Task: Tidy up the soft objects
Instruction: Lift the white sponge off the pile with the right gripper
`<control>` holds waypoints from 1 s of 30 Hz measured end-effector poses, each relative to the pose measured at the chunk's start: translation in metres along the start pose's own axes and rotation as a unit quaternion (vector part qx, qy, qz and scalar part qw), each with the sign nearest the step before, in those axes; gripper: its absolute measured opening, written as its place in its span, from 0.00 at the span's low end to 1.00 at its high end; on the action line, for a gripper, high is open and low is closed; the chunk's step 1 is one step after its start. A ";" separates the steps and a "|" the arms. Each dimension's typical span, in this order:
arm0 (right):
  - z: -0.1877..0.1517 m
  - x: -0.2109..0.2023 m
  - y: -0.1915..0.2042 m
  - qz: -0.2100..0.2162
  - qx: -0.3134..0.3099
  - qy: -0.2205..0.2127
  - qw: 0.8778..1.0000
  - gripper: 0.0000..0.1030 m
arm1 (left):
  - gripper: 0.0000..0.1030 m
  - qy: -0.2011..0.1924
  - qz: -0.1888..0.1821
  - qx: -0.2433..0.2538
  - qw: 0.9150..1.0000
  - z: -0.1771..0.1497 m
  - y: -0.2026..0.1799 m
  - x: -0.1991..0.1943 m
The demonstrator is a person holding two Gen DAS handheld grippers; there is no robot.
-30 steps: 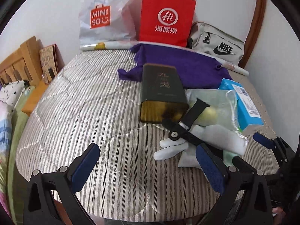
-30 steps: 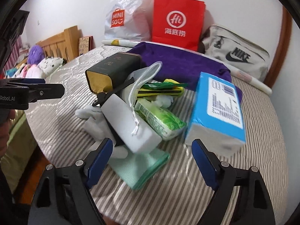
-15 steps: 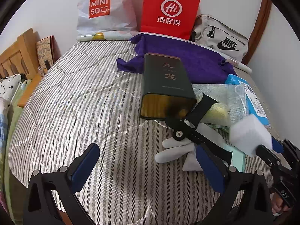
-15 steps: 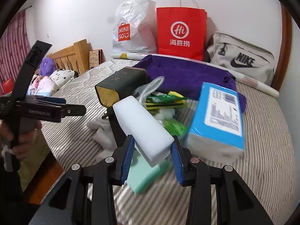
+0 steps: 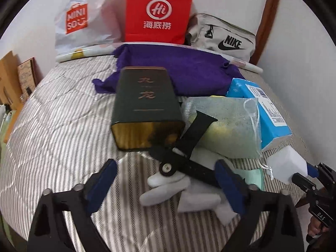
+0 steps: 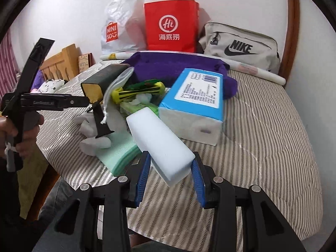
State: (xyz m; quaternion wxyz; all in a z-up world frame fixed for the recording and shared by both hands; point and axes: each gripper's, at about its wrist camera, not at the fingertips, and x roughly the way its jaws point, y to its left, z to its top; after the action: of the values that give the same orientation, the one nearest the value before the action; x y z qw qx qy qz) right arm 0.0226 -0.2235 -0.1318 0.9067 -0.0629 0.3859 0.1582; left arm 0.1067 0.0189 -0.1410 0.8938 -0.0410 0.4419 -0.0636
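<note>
My right gripper [image 6: 171,178] is shut on a white sponge block [image 6: 159,138], held up off the striped bed cover [image 6: 262,147]; the same block [image 5: 287,163] shows at the right edge of the left wrist view. My left gripper [image 5: 166,185] hovers low over a white glove [image 5: 166,189] crossed by a black watch strap [image 5: 189,145]. Its jaws are closing, with glove and strap between them but the pads not touching. A folded green cloth [image 6: 119,153] lies beside the glove [image 6: 94,142]. A mesh drawstring pouch [image 5: 226,121] lies just behind.
A dark tin box [image 5: 145,105] lies on its side ahead of the left gripper. A blue tissue pack [image 6: 195,100] and a purple towel [image 5: 182,69] sit further back. A red paper bag [image 5: 157,12], a white plastic bag [image 5: 84,19] and a grey Nike bag [image 5: 226,40] line the wall.
The right gripper shut on the white sponge block and lifted it off the pile toward the bed's near right side. The left gripper moved in over the glove and strap, its jaws narrowing.
</note>
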 end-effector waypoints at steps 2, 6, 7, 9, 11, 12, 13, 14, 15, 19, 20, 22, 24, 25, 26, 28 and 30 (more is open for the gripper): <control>-0.002 0.002 -0.005 0.001 0.005 0.001 1.000 0.38 | 0.79 0.000 -0.001 0.004 1.000 0.001 -0.001 0.005; -0.005 0.008 -0.012 0.005 0.013 0.007 1.000 0.38 | 0.74 -0.002 -0.007 0.009 1.000 0.002 -0.001 0.014; -0.006 0.009 -0.013 0.008 0.015 0.009 1.000 0.38 | 0.73 -0.001 -0.006 0.014 1.000 0.003 -0.002 0.016; -0.007 0.012 -0.015 0.011 0.018 0.012 1.000 0.39 | 0.65 0.004 -0.005 0.027 1.000 0.003 -0.005 0.020; -0.008 0.015 -0.017 0.014 0.022 0.013 1.000 0.39 | 0.59 0.009 -0.008 0.034 0.999 0.003 -0.007 0.024; -0.008 0.016 -0.017 0.016 0.024 0.015 0.999 0.39 | 0.53 0.013 -0.011 0.035 0.999 0.003 -0.008 0.026; -0.009 0.018 -0.019 0.018 0.025 0.016 0.999 0.39 | 0.48 0.016 -0.013 0.036 0.999 0.004 -0.009 0.029; -0.009 0.019 -0.019 0.019 0.027 0.017 0.999 0.39 | 0.39 0.019 -0.013 0.037 0.999 0.003 -0.010 0.031; -0.009 0.021 -0.020 0.021 0.028 0.017 0.999 0.39 | 0.37 0.019 -0.014 0.037 0.999 0.003 -0.009 0.030; -0.009 0.021 -0.022 0.028 0.032 0.015 0.999 0.40 | 0.31 0.018 -0.024 0.037 0.999 0.006 -0.010 0.026; -0.009 0.021 -0.022 0.029 0.032 0.015 0.999 0.40 | 0.31 0.022 -0.025 0.037 0.999 0.007 -0.011 0.027; -0.008 0.022 -0.022 0.031 0.031 0.015 0.999 0.41 | 0.31 0.024 -0.023 0.040 0.999 0.008 -0.012 0.029; -0.008 0.024 -0.021 0.035 0.031 0.016 0.999 0.42 | 0.31 0.023 -0.022 0.039 0.999 0.009 -0.013 0.030; -0.007 0.025 -0.022 0.036 0.031 0.017 0.999 0.42 | 0.31 0.023 -0.021 0.039 0.999 0.010 -0.013 0.031; -0.007 0.027 -0.022 0.037 0.032 0.018 0.999 0.44 | 0.31 0.022 -0.020 0.040 0.999 0.011 -0.014 0.032; -0.005 0.031 -0.023 0.043 0.033 0.023 0.998 0.49 | 0.31 0.021 -0.021 0.043 0.999 0.011 -0.015 0.033; -0.004 0.034 -0.021 0.044 0.033 0.024 0.998 0.49 | 0.31 0.021 -0.022 0.048 0.998 0.011 -0.015 0.034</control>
State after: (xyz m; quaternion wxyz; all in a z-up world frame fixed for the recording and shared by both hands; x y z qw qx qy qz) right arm 0.0488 -0.2366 -0.1592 0.8907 -0.0193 0.4153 0.1836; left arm 0.1345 -0.0013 -0.1591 0.8837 -0.0063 0.4559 -0.1056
